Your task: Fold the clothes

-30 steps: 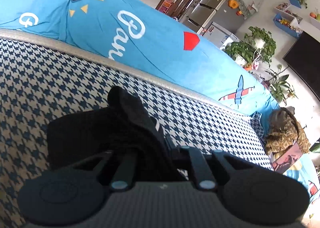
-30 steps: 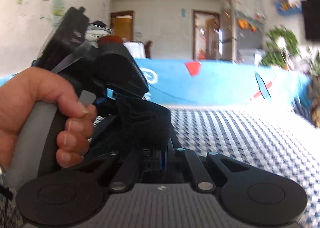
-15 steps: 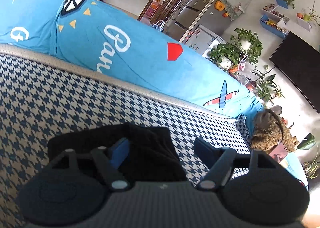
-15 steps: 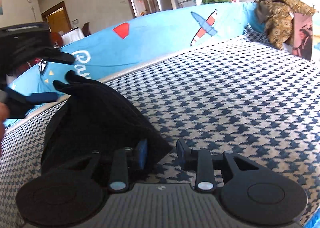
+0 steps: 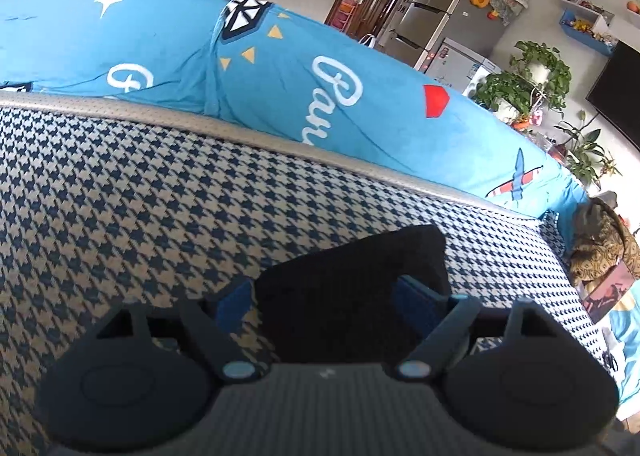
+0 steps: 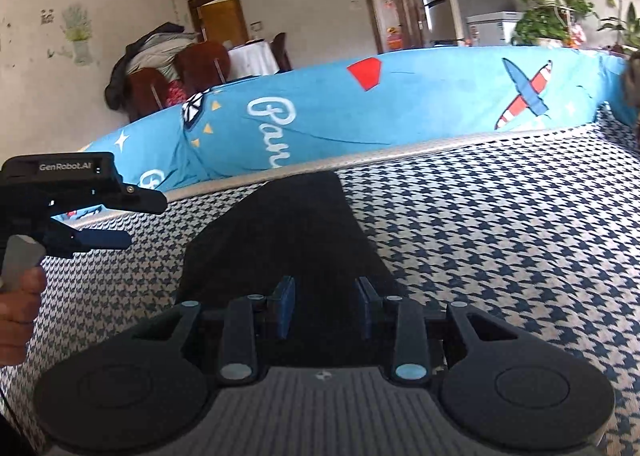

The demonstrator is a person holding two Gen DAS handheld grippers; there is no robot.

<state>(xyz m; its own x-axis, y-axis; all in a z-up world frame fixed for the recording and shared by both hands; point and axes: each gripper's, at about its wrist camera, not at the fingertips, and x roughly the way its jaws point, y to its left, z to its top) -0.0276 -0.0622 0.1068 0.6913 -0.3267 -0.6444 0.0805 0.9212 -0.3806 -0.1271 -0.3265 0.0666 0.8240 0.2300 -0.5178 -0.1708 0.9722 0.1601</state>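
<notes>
A black garment [image 6: 288,232] lies folded flat on the houndstooth cover [image 6: 500,240]. My right gripper [image 6: 326,306] hovers over its near edge. The blue pads [image 6: 285,306] stand apart and do not press the cloth. In the left wrist view the same black garment [image 5: 352,280] shows below and between the widely spread fingers of my left gripper [image 5: 325,301]. Those jaws are opening and its pads [image 5: 234,302] are clear of the fabric. The right wrist view shows the left gripper [image 6: 144,222] off to the garment's left, held by a hand [image 6: 18,296].
A blue printed cover [image 5: 280,88] drapes the backrest behind the houndstooth seat [image 5: 120,216]. A brown patterned garment [image 5: 604,240] lies piled at the far right end. Behind the backrest are chairs [image 6: 176,76], a fridge [image 5: 452,20] and potted plants [image 5: 520,84].
Both grippers were shut on the bunched, lifted black garment; both have let go. The garment now lies flat. The left gripper has drawn off to the left, its fingers spreading wider.
</notes>
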